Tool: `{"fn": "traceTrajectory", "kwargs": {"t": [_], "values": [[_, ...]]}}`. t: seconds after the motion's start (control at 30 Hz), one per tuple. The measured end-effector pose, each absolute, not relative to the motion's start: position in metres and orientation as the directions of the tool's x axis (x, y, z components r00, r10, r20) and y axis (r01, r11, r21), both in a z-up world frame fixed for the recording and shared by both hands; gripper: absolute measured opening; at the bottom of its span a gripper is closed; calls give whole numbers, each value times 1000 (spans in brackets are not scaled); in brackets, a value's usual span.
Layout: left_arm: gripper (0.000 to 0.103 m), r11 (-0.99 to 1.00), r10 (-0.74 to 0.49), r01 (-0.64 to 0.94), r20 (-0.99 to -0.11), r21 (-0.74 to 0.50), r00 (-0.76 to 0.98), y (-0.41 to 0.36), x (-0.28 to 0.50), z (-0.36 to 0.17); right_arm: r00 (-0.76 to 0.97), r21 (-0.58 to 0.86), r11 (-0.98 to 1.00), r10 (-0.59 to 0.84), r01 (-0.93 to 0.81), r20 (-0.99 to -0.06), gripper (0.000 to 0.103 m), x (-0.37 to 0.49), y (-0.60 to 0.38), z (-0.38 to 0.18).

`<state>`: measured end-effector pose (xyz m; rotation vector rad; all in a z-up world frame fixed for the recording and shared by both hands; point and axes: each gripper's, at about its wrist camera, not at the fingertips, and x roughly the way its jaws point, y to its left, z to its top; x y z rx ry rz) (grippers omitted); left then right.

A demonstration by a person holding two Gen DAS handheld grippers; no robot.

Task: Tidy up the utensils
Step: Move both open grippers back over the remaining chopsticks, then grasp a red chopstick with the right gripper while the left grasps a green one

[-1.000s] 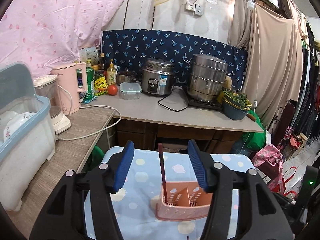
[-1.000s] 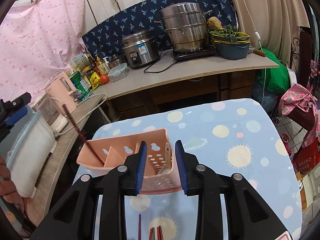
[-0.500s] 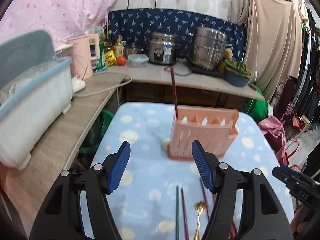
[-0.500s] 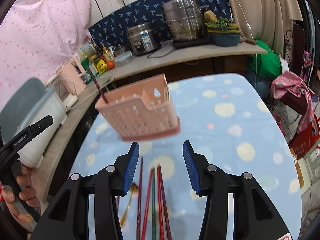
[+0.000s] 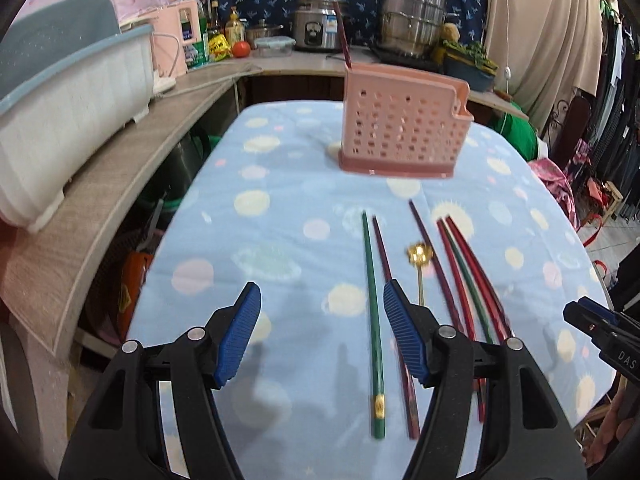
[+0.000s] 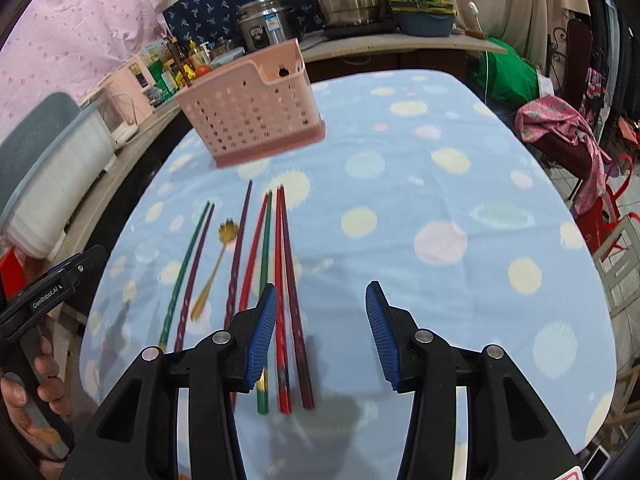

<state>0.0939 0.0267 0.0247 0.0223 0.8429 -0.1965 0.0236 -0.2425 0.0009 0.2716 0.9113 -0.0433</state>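
Pink plastic, full of holes, the caddy (image 5: 402, 132) stood upright at the far end of the table (image 5: 280, 240), and one dark red chopstick (image 5: 343, 36) stuck up out of its left corner. Nearer to me the other utensils lay loose on the blue spotted cloth, all pointing roughly toward the caddy. Furthest left lay a green chopstick (image 5: 372, 312) with a purple one (image 6: 194, 272) just beside it. A gold spoon (image 5: 420, 264) came next, bowl toward the caddy, and past it a fan of red, green and dark sticks (image 6: 276, 264) lying close together.

My left tongs (image 5: 320, 336) hung over the near end of the green stick. Their blue pads (image 5: 240, 336) stood wide apart and gripped nothing. The green stick passed under the gap close to the right pad.

My right tongs (image 6: 322, 332) hung over the near ends of the fan. Their jaws were parted too and empty; a red stick (image 6: 280, 280) and a dark one ran below, just inside the left pad.

Beyond the table ran a counter (image 5: 304, 65) with a rice cooker (image 5: 316, 34), a steel steamer (image 5: 412, 20) and a tomato (image 5: 241, 49). A white bin (image 5: 60, 120) sat on the side shelf to my left.
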Motion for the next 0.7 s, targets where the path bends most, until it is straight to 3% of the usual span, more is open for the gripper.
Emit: {"fn": "traceTrajectory", "kwargs": {"t": [0.43,0.57,0.7], "values": [[61,977,-177,199,-789,-72,588,22,63,-11,573,167,979,72,115,-816,44,4,-220,-32],[61,979,-166,194,-799,-63,578,22,59,-18,564,165,981,79,104,-822,41,5,-215,-38],[61,979,-164,194,-808,-63,565,22,58,-25,551,159,983,80,96,-830,32,6,-212,-44]]}}
